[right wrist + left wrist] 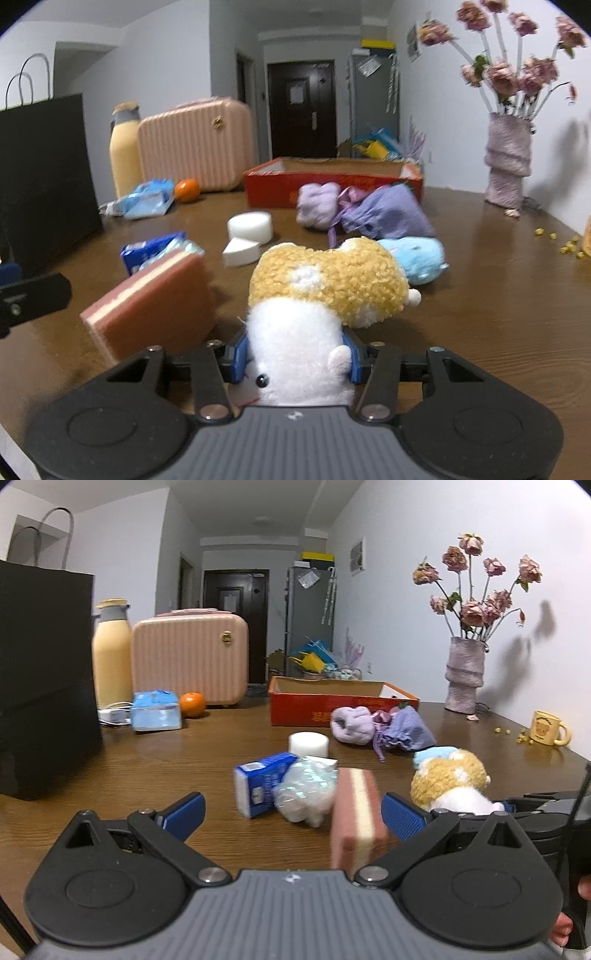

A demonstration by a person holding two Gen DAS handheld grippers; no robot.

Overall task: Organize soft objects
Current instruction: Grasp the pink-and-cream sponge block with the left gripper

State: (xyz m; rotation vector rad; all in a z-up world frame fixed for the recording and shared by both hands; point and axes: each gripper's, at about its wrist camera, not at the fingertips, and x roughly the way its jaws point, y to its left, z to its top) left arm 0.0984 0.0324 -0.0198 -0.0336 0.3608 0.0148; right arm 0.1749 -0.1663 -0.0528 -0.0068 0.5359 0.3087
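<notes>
- Writing on the red cardboard box (317, 709), middle of the left wrist view, is yellow and too blurred to read; the yellow mug (548, 728) at right bears a bear face.
- Right gripper (295, 363) has its blue pads pressed into the white fluffy belly of a plush toy (325, 288) with a curly yellow back, low centre of the right wrist view.
- Left gripper (291, 812) stands wide open, holding nothing; a pink-and-cream layered sponge (356, 823) stands just inside its right finger, perhaps touching.
- Purple drawstring pouch (384, 214) of woven cloth lies before the box on the wooden table (498, 295).
</notes>
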